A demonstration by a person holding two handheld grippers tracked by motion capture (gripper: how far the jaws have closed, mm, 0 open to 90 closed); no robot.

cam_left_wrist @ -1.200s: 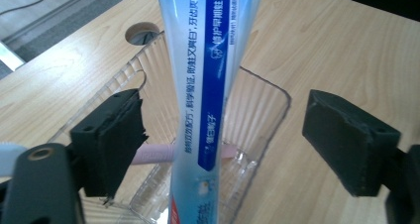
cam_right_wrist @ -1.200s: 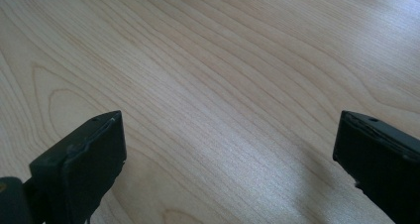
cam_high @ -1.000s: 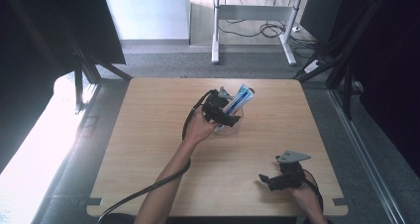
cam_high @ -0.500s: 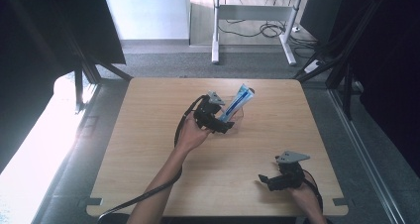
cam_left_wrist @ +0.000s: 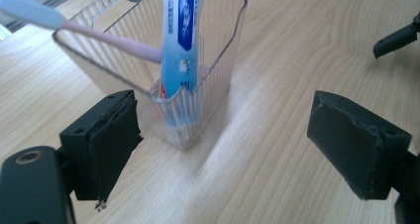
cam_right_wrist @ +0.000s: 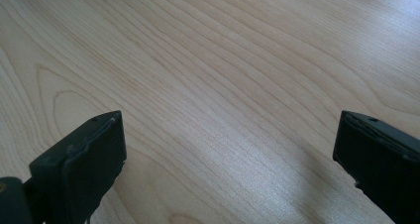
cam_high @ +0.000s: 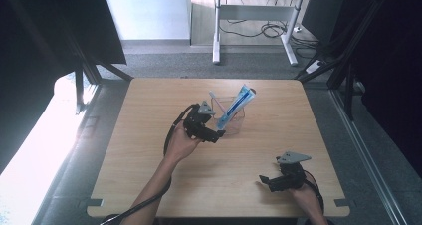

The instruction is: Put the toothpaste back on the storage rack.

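Near the table's middle, a clear ribbed cup (cam_high: 232,116) stands upright, holding a blue toothpaste tube (cam_high: 235,108) and a pink toothbrush (cam_high: 217,102).
Just left of the cup, the left gripper (cam_high: 220,134) has its jaws spread, nothing between them. At the near right, well apart, the right gripper (cam_high: 263,178) is spread over bare wood. The pale wooden table (cam_high: 149,175) sits on grey floor (cam_high: 164,60); a white desk frame (cam_high: 217,31) and cables (cam_high: 263,30) lie beyond.

This looks like a lab or test room: a pale wooden bench (cam_high: 149,185) stands inside a dark metal frame (cam_high: 84,73) on grey carpet (cam_high: 164,60), with a white-legged desk (cam_high: 216,31) and loose black cables (cam_high: 254,28) behind.
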